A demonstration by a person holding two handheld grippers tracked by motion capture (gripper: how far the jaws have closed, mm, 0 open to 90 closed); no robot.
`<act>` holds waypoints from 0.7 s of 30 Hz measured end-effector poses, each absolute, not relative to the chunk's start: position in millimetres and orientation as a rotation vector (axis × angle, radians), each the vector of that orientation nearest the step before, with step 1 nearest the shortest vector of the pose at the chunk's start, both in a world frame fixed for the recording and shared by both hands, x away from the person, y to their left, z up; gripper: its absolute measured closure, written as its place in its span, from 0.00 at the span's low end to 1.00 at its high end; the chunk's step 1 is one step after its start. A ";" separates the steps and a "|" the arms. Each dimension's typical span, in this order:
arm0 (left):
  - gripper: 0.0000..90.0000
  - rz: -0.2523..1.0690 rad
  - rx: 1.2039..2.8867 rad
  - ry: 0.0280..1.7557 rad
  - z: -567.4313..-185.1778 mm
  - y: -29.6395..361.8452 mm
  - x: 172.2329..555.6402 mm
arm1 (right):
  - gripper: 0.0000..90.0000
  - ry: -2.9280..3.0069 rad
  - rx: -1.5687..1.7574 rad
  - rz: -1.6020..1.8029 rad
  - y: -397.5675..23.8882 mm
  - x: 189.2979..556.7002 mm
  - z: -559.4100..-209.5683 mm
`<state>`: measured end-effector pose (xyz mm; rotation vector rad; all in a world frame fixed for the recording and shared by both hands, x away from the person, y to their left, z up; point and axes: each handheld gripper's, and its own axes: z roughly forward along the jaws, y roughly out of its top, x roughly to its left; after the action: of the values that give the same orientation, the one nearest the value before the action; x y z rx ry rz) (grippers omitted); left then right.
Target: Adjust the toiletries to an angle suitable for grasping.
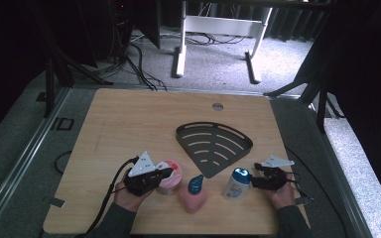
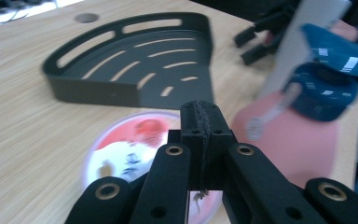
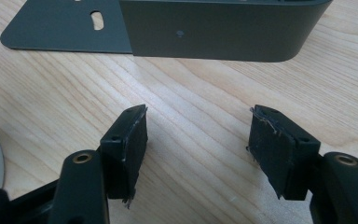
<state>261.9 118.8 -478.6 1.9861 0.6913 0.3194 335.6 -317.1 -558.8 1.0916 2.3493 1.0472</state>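
Fingers (image 2: 200, 126) of my left gripper (image 2: 200, 140) are pressed together on nothing, hovering over the pink jar (image 2: 126, 149), which lies just in front of the black rack (image 2: 135, 70). I'd open them before coming down on the lid.

From above I count one rack (image 1: 213, 144), one jar (image 1: 171, 176) and two bottles, pink (image 1: 194, 194) and white (image 1: 235, 184), all near the rack's front edge.

My right gripper (image 3: 198, 144) stands apart, empty, facing the rack's wall (image 3: 219, 30).

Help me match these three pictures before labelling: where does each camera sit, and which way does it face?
High view: above the person's side, looking forward and down on the table; forearms, both hands show.
Left gripper view: rides the left gripper, jaws shut, above the pink-lidded jar.
Right gripper view: low, jaws open, facing the black rack, shared by all.
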 end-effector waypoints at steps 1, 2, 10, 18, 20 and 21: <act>1.00 0.315 1.989 0.684 -478.3 116.5 260.7 | 0.41 2.349 1.091 1.047 -317.1 335.6 -558.8; 1.00 0.310 1.995 0.677 -477.9 114.5 259.8 | 0.41 2.350 1.091 1.047 -317.1 335.6 -558.8; 1.00 0.256 2.018 0.583 -473.5 98.9 250.5 | 0.40 2.351 1.090 1.048 -317.1 335.7 -558.8; 1.00 0.235 2.076 0.497 -470.3 88.4 240.5 | 0.39 2.354 1.088 1.049 -316.9 335.6 -558.9; 1.00 0.226 2.081 0.483 -469.5 86.5 237.8 | 0.39 2.354 1.088 1.049 -316.9 335.6 -558.9; 1.00 0.225 2.085 0.472 -469.1 85.7 236.6 | 0.39 2.354 1.087 1.049 -316.9 335.7 -558.9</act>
<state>236.6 85.7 -469.1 2.0850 0.4719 0.2247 335.7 -316.9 -558.9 1.0866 2.3538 1.0492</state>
